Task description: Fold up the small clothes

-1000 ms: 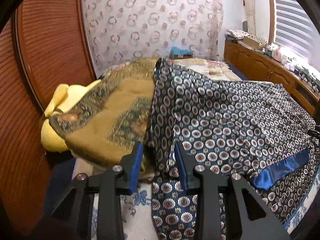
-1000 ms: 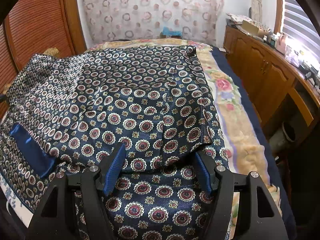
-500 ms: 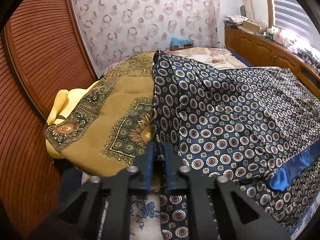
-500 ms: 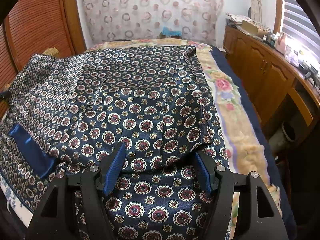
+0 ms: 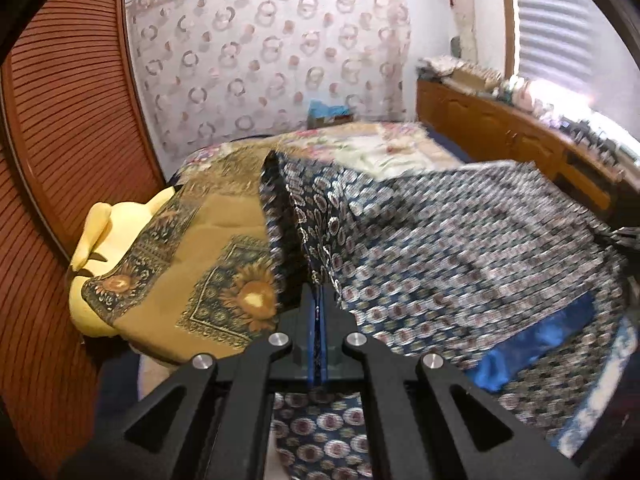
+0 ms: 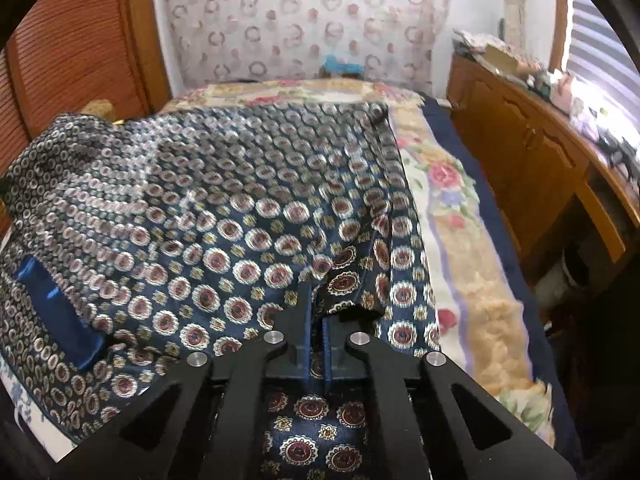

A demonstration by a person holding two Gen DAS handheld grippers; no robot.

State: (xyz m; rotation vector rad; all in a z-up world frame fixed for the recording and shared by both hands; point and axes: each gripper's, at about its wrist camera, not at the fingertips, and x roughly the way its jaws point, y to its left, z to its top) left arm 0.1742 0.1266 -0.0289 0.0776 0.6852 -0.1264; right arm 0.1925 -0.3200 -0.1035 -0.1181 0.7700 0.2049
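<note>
Patterned garment (image 6: 224, 216), somewhat blurred, pinched by left gripper (image 5: 319, 300) and right gripper (image 6: 316, 312).

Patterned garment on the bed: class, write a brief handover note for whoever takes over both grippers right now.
Left gripper: shut on the near left edge of the navy patterned garment, lifting it.
Right gripper: shut on the garment's near right edge.
Garment: spread over the bed, blue satin band toward its left side; a mustard scarf lies beside it.
Done: both near edges gripped.
Left: carry the edges over for the first fold; no fold is finished yet.
</note>
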